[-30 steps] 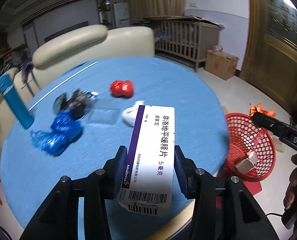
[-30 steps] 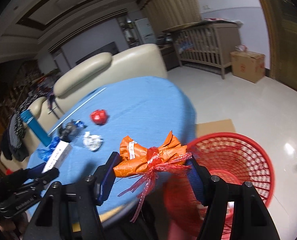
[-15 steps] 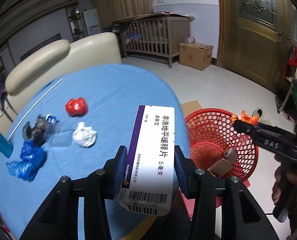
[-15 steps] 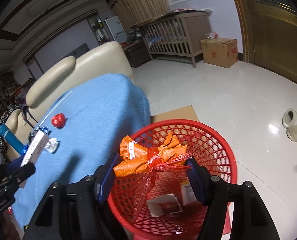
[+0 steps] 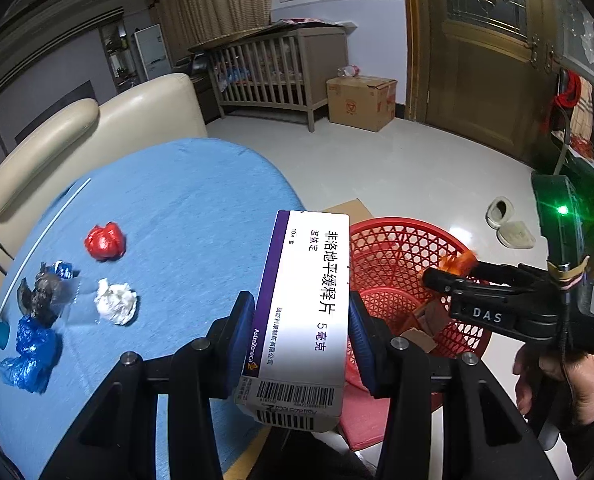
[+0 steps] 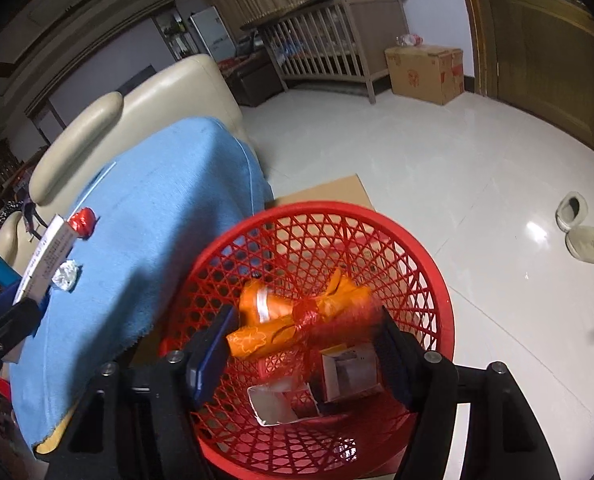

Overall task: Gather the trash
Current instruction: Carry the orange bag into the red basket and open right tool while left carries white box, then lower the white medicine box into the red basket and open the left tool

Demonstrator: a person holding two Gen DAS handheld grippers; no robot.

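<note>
— Our right claw (image 6: 303,344) hangs over the red basket (image 6: 437,280), and its jaws are opening. We see the orange wrapper (image 6: 297,316) between them. One end is right by the left pad, but the other end looks blurry and free, with a gap to the right pad. So we do not think the claw is squeezing it.

— And our left claw (image 5: 301,340)?

— That one is closed on the white and purple medicine box (image 5: 305,300). We can see both blue pads pressing on its long sides. The box stands up tall between them, with the bar code at the bottom. It is over the edge of the blue table (image 5: 201,200), just beside the basket.

— What is in the basket?

— We see a small open box (image 6: 349,372) and a torn white packet (image 6: 277,400) lying at the bottom. The basket sits on the floor next to the table.

— Is there trash on the table?

— Yes. We see a red crumpled ball (image 5: 105,242), a white crumpled ball (image 5: 116,307), a dark wrapper (image 5: 43,294) and a blue crumpled bag (image 5: 31,350). The dark wrapper and the blue bag are close together at the left. The white ball is near them, and the red ball is a bit farther back.

— Can we see a hand?

— We see a hand (image 5: 557,384) holding the right claw's handle, at the right side of the left camera's view. A bit of orange (image 5: 463,260) pokes out by that claw's tip, above the basket.
</note>
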